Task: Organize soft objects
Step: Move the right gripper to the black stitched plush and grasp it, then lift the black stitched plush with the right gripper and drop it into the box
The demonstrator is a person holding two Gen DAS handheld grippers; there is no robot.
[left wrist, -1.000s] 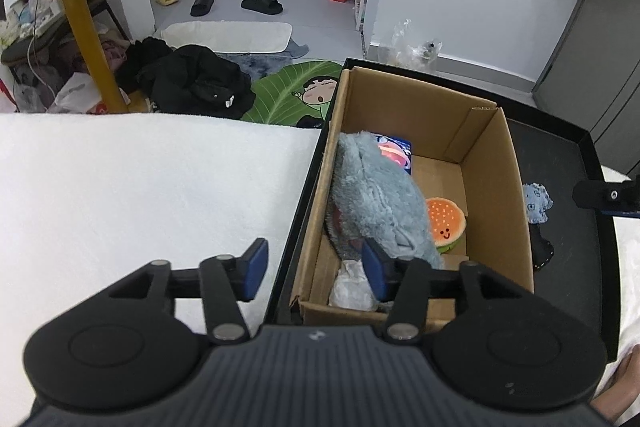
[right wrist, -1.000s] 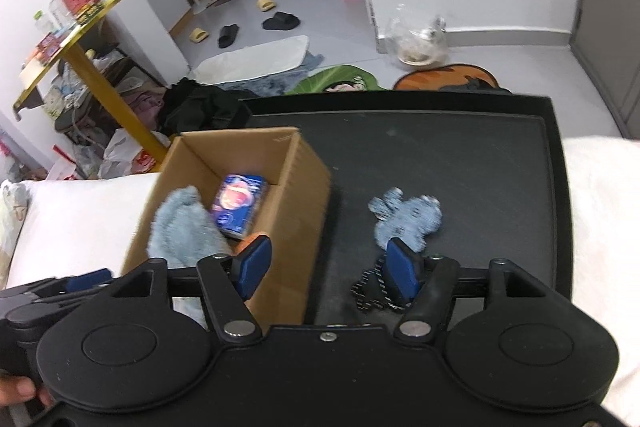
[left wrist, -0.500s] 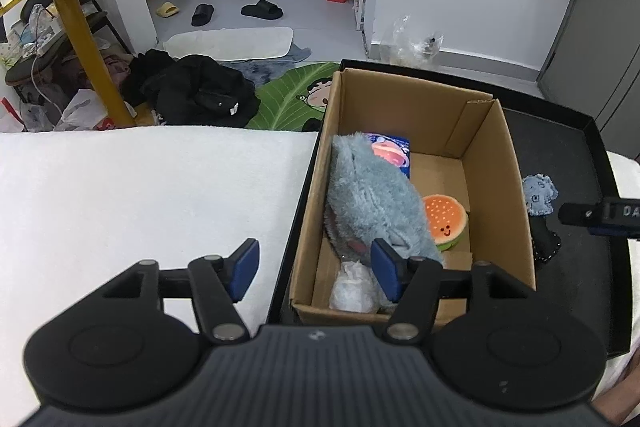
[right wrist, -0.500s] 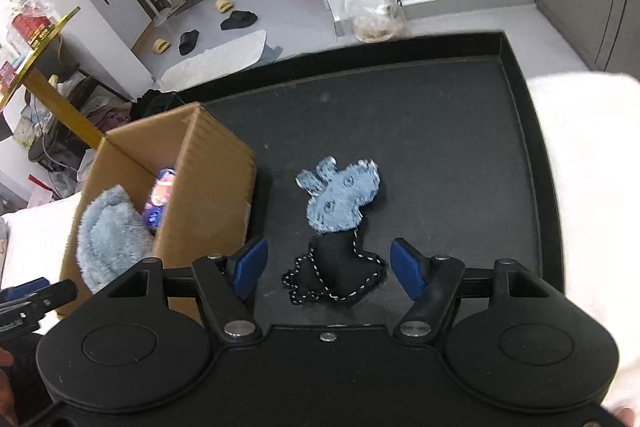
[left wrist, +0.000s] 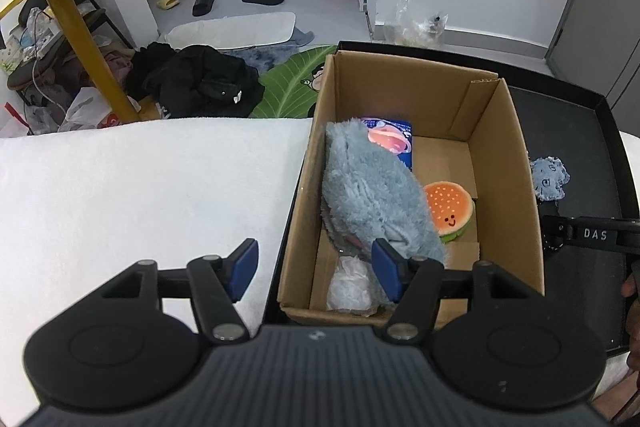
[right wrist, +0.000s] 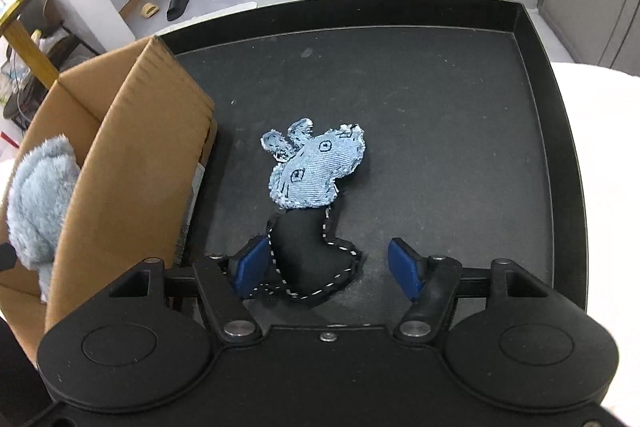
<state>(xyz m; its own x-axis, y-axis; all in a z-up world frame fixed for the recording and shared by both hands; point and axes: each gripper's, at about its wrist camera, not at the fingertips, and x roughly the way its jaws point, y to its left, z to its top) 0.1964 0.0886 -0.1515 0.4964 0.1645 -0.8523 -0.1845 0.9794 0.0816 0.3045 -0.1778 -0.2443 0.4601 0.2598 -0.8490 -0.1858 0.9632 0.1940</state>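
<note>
Main risk as I see it: my right hand-held gripper (right wrist: pixel 326 267) sits off-centre over the denim doll (right wrist: pixel 310 211). The left blue pad is touching or just beside the doll's black body while the right pad stands well apart, so closing now could nudge the doll sideways or pinch only the stitched edge, and a floppy toy held by an edge may droop and slip. The cardboard box (right wrist: pixel 132 163) wall is just beside the left finger, so a sideways lift could clip it.

Right hand-held gripper is spread wide, holding nothing. The doll lies flat on the black tray (right wrist: pixel 460 107), its pale blue head pointing away from me, its black body partly between the pads, toward the left one.

My left hand-held gripper (left wrist: pixel 314 269) is also wide and empty, hovering over the near-left edge of the box. Inside are the grey plush (left wrist: pixel 368 187), the burger toy (left wrist: pixel 450 207) and a blue packet (left wrist: pixel 394 139).
</note>
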